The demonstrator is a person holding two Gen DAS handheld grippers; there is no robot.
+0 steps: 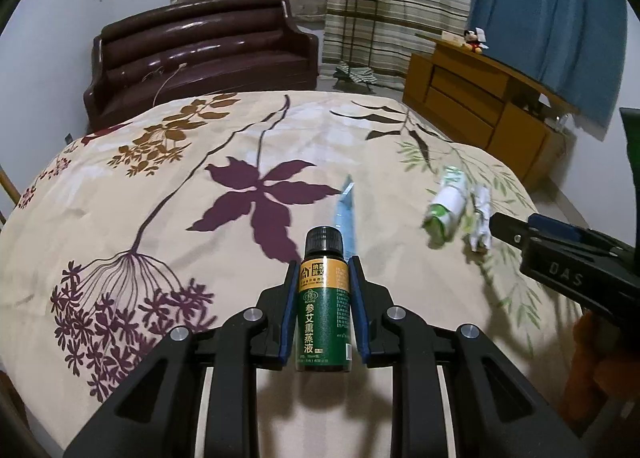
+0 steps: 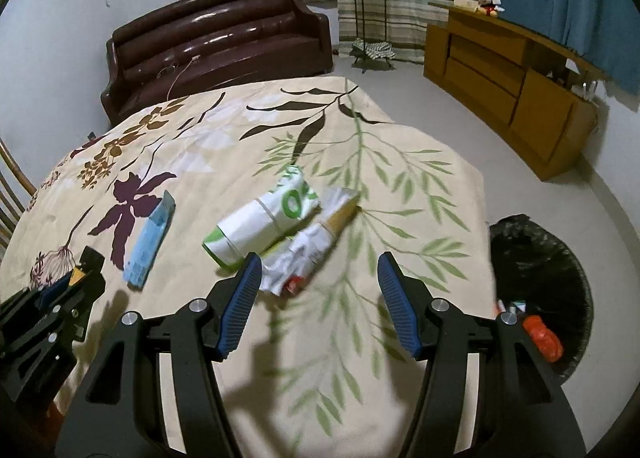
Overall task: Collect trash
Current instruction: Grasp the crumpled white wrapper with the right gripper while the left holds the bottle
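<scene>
My left gripper [image 1: 323, 264] is shut on a small dark bottle [image 1: 323, 298] with a green and gold label and a black cap, held above the floral bedspread [image 1: 160, 178]. A blue flat packet [image 1: 346, 218] lies just beyond it; it also shows in the right wrist view [image 2: 150, 242]. A green-and-white wrapper [image 2: 268, 222] and a crumpled white wrapper [image 2: 316, 250] lie together on the bed; in the left wrist view the green-and-white wrapper [image 1: 446, 210] shows at right. My right gripper [image 2: 319, 266] is open and empty, just short of the crumpled wrapper. A black-lined trash bin [image 2: 552, 258] stands on the floor at right.
A dark leather sofa [image 2: 216, 46] stands beyond the bed. A wooden cabinet [image 2: 516, 86] with a Mickey toy [image 2: 488, 4] runs along the right wall. A plant stand [image 2: 366, 6] is by the curtains. The bin holds an orange item [image 2: 544, 342].
</scene>
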